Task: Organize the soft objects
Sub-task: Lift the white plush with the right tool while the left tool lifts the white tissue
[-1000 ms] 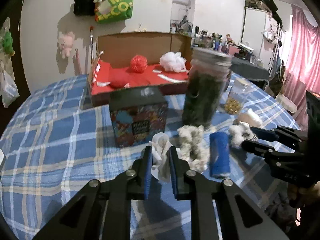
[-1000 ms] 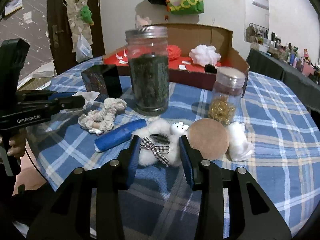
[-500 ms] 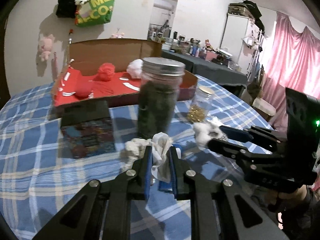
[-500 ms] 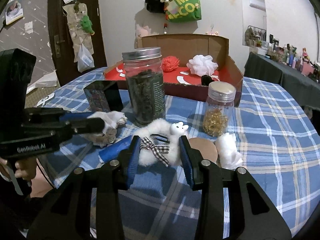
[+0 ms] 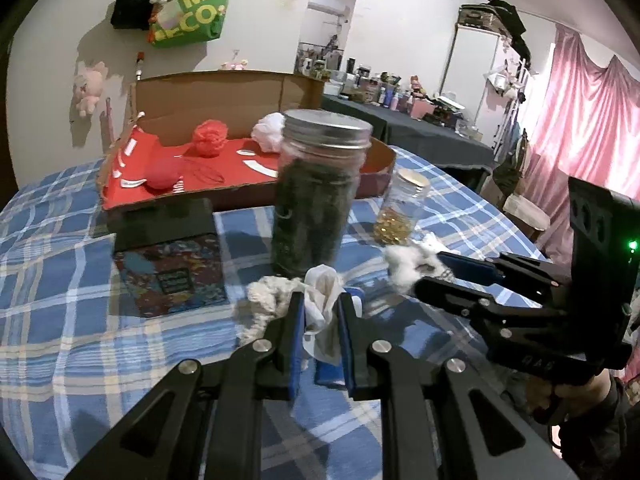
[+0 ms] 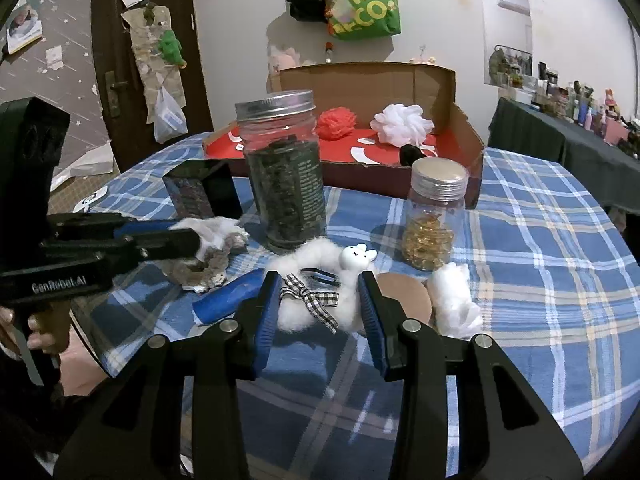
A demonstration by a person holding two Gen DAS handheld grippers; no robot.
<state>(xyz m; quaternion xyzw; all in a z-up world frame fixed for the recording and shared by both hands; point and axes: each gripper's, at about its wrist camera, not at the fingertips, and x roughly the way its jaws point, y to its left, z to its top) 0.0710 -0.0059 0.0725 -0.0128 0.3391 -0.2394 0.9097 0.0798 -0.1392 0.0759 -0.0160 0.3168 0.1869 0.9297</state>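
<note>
Fingers [image 5: 294,328] pinch white cloth [image 5: 322,300] — right ones [image 6: 270,304] squeeze fluffy toy [image 6: 316,280].

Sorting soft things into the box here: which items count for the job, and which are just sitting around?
Job: white cloth, fluffy bunny clip, cotton wad, knitted scrunchie, box.

Lying about: big jar, small jar, black tin, blue roll, brown disc.

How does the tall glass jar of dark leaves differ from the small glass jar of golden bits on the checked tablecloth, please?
The tall glass jar of dark leaves is much taller and wider than the small glass jar of golden bits. The tall jar is filled most of the way up; the small jar is filled only in its lower half. The tall jar stands nearer the black box. Both stand upright with silver screw lids on.
</note>
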